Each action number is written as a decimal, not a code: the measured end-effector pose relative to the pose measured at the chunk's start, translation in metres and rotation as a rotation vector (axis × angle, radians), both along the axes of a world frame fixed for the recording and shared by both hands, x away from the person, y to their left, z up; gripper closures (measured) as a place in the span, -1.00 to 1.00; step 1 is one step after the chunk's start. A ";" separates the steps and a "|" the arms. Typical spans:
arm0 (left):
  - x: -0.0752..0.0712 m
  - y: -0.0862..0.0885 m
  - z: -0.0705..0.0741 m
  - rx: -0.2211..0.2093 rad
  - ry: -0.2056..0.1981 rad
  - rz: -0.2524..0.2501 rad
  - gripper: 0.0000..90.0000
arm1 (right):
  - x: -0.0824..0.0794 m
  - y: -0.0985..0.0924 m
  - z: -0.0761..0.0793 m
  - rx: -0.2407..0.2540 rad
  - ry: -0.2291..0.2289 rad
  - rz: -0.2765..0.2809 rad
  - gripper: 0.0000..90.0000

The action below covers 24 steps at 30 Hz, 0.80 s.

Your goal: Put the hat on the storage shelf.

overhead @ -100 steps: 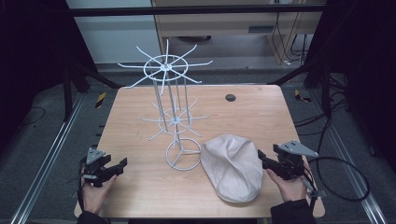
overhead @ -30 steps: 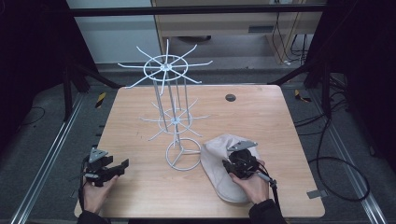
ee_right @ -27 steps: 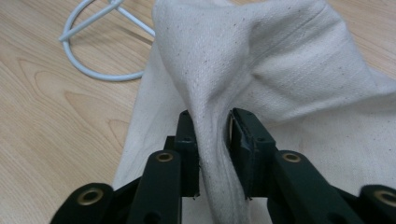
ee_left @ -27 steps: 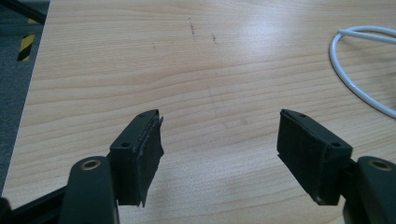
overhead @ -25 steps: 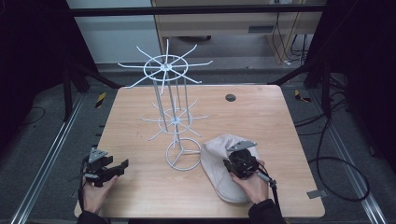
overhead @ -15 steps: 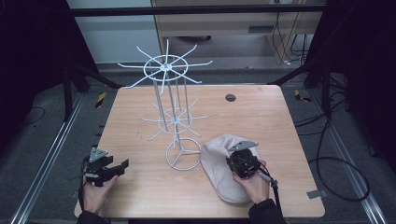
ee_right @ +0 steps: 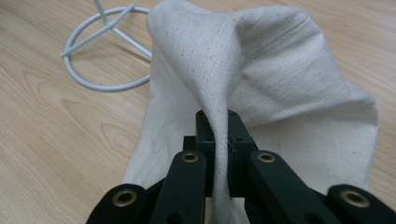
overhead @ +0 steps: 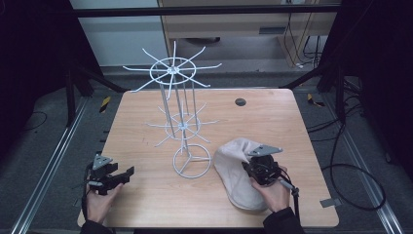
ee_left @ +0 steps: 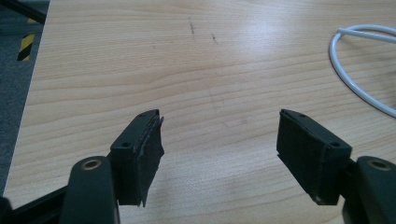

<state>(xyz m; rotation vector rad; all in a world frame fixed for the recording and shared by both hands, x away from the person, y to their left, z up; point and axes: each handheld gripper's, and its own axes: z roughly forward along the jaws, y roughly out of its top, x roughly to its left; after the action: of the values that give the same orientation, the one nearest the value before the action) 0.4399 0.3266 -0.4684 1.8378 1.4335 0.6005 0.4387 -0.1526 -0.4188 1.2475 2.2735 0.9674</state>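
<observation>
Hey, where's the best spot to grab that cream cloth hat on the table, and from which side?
Grip a raised fold of the cloth hat, coming from the person's side. The soft fabric lies flat, so a pinched ridge gives the jaws something to close on. The right gripper is shut on such a fold.
</observation>
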 end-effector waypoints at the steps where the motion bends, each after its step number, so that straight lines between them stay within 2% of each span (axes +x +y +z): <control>1: 0.000 0.000 0.000 0.002 -0.001 0.000 -0.31 | 0.000 0.000 0.000 0.000 0.000 0.000 0.95; 6: 0.000 0.001 0.000 -0.002 0.001 0.003 -0.31 | -0.004 -0.011 0.008 0.039 -0.038 -0.004 0.95; 18: 0.000 0.001 0.000 -0.005 0.001 0.003 -0.31 | -0.009 -0.022 0.019 0.075 -0.096 0.005 0.95; 24: 0.000 0.001 0.000 -0.004 0.002 0.003 -0.32 | -0.014 -0.031 0.028 0.102 -0.153 0.005 0.95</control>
<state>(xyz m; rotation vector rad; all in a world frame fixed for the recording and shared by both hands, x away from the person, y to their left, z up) 0.4402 0.3271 -0.4687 1.8341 1.4384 0.5974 0.4250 -0.1840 -0.3912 1.1664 2.1345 1.1527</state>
